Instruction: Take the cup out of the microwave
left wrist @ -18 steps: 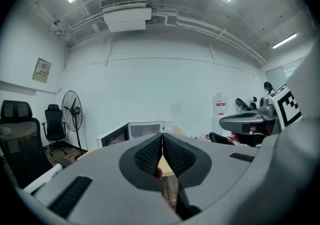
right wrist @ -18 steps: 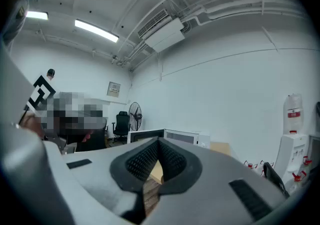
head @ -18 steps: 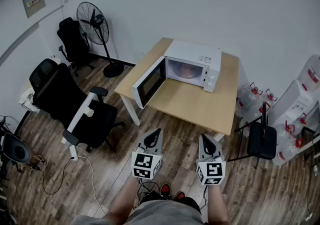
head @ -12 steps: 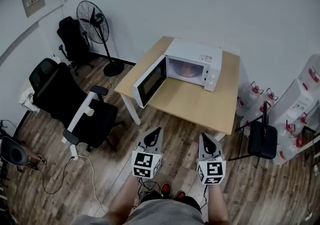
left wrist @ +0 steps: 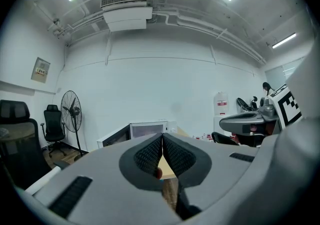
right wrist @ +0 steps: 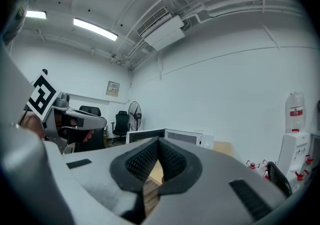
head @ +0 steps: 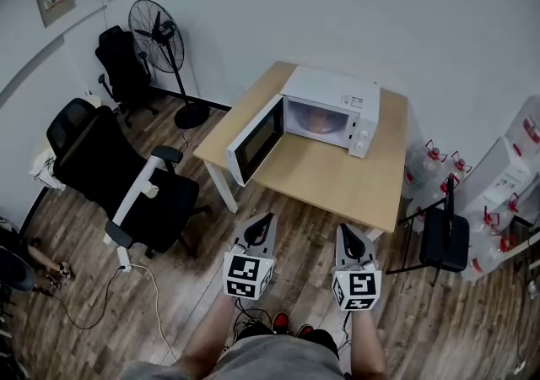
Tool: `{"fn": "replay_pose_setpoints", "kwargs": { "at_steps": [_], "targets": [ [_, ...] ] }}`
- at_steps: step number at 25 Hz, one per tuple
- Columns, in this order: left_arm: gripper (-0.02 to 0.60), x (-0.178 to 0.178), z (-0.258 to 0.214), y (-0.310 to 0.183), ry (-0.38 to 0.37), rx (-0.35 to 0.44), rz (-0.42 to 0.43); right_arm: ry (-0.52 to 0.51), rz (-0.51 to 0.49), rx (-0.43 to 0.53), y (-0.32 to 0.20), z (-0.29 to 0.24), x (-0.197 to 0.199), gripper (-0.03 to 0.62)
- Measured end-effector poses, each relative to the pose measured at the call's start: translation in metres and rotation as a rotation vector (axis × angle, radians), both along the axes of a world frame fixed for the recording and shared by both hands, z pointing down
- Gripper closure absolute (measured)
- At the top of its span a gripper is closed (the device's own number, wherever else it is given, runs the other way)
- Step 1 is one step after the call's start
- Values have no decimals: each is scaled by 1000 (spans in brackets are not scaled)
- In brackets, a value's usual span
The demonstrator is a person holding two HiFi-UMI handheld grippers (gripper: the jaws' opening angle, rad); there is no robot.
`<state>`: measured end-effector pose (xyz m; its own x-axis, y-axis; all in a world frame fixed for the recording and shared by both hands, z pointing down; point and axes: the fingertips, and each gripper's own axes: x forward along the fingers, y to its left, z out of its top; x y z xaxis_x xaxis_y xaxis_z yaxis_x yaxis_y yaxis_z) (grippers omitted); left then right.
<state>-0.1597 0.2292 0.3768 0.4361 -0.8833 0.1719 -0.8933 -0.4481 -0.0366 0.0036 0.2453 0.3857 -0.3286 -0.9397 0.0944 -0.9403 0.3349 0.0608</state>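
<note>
Left tool [head: 262, 221] and right tool [head: 347, 231] being held clenched, empty, well apart from the open microwave [head: 354, 105], cup [head: 317, 122] being seen dimly inside it

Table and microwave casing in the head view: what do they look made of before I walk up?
The light tan rectangular table looks like wood or wood-look laminate, with an even, pale, matte top. The white box microwave seems to be painted sheet metal, going by its smooth flat panels with a soft sheen. Its open door has a dark window, probably glass or plastic.
</note>
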Motion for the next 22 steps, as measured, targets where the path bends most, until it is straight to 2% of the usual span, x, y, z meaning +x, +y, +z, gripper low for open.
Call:
{"fn": "replay_pose_setpoints", "kwargs": {
  "at_steps": [13, 22],
  "targets": [
    [558, -19, 7, -40, -3, -9, -11, -5, -19, -4, -42, 7, -22, 577],
    [558, -8, 14, -113, -13, -6, -21, -23, -12, -7, -116, 18, -5, 577]
  ]
}}
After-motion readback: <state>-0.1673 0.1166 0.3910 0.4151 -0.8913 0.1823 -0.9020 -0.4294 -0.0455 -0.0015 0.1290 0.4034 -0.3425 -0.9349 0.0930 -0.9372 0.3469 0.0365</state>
